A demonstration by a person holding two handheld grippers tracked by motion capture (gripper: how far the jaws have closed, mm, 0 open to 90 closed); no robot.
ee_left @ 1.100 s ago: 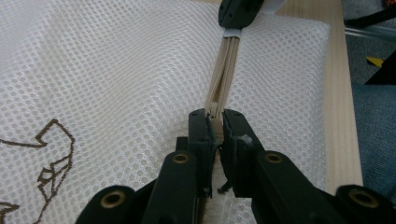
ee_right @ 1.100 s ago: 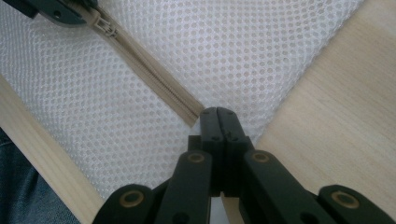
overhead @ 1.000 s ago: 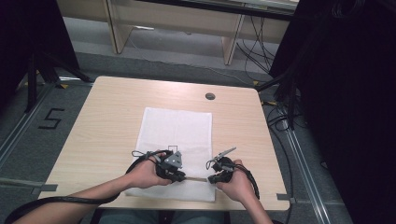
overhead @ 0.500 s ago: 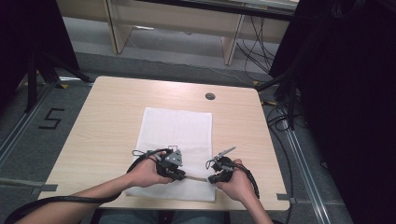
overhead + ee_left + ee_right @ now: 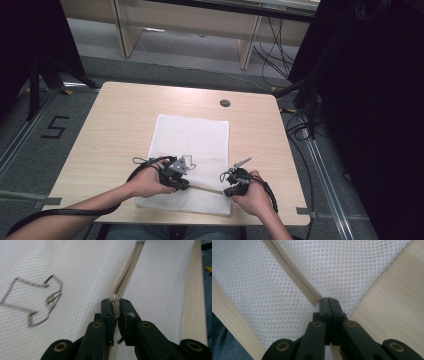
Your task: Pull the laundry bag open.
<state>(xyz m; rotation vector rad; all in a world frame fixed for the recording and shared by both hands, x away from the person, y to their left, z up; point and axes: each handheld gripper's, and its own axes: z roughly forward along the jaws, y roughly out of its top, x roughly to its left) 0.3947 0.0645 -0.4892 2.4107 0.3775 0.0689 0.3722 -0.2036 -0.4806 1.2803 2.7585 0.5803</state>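
Bare table [image 5: 125, 125] around mesh bag [image 5: 192, 135].

Bag on the table
The mesh bag [image 5: 192, 145] lies in the middle of the table [image 5: 120, 120]; its zipper [image 5: 205, 188] runs along the near edge.

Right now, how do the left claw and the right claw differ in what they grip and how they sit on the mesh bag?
The left claw is shut on the zipper pull, partway along the beige zipper; the right claw is shut on the bag's corner, at the zipper's end. The left claw's jaws keep a small gap around the pull; the right claw's jaws meet fully. Both rest low over the white mesh bag.
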